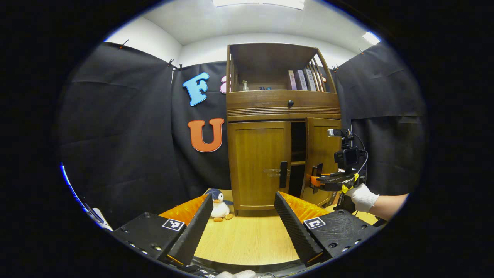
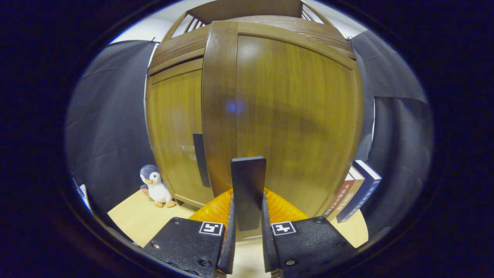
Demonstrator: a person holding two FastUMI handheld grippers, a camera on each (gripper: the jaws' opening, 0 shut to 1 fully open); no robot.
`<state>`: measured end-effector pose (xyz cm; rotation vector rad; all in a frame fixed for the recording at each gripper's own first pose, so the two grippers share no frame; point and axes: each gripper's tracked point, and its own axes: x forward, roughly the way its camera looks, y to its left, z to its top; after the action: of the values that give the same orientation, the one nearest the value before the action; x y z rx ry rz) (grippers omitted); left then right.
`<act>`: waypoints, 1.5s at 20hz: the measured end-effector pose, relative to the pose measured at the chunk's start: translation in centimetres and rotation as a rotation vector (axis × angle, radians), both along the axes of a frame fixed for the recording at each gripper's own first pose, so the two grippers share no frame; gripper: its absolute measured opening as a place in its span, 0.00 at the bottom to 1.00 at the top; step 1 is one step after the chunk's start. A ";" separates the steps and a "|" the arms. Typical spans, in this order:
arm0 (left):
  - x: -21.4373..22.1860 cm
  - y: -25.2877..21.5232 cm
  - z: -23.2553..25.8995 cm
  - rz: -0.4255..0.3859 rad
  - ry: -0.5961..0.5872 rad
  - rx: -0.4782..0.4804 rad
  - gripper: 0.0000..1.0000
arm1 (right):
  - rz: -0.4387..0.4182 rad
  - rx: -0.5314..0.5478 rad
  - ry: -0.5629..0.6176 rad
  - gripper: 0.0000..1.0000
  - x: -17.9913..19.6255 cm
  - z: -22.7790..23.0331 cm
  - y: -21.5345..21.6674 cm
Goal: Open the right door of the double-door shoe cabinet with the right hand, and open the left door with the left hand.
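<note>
**Right door ajar in your right grip; left door shut**

Your right gripper [image 2: 247, 231] has its two fingers clamped on the dark upright handle [image 2: 248, 185] of the right door [image 2: 293, 116]; both pads press the handle's sides, seen close in the right gripper view; that door fills the middle of the view, its hinge side toward the books [image 2: 353, 193] leaning at its lower right. From the left gripper view the same gripper [image 1: 316, 180] sits at the handle of the right door [image 1: 323, 154], your gloved hand [image 1: 362, 197] behind it; the door stands swung partly out, a dark gap with inner shelves between it and the left door [image 1: 259, 166].

Your left gripper [image 1: 244, 227] is released, fingers spread wide, holding nothing, well apart from the cabinet [image 1: 283, 104] and aimed toward the left door; that door lies flush and closed, its dark handle [image 1: 283, 174] at the inner edge.

The cabinet stands on a pale wooden table [image 1: 247, 239]; a drawer with a dark knob [image 1: 290, 103] above the doors; books and a small bottle [image 1: 244, 85] on the open top shelf; a plush penguin [image 1: 220, 206] on the table beside the cabinet's left foot.
</note>
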<state>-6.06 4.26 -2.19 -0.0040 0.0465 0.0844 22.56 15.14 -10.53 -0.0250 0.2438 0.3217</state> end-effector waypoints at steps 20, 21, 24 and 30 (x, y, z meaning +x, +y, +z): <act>0.6 -5.4 -0.3 -0.167 -0.015 0.008 1.00 | -0.095 0.047 0.023 0.27 -7.3 -0.5 -10.3; 0.5 -5.5 -0.3 -0.166 -0.014 0.007 0.96 | -0.100 0.049 0.020 0.26 -7.3 -0.6 -10.7; 0.2 -5.9 -0.4 -0.165 -0.013 0.005 0.96 | -0.096 0.023 0.008 0.22 -7.5 -0.6 -11.4; -0.1 -5.8 -0.5 -0.154 -0.020 0.001 0.96 | -0.129 0.036 0.023 0.21 -8.0 -0.7 -12.7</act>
<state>-6.18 -1.55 -2.67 0.0002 0.0271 -0.0692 14.59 2.49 -11.24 0.0304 0.2611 0.1980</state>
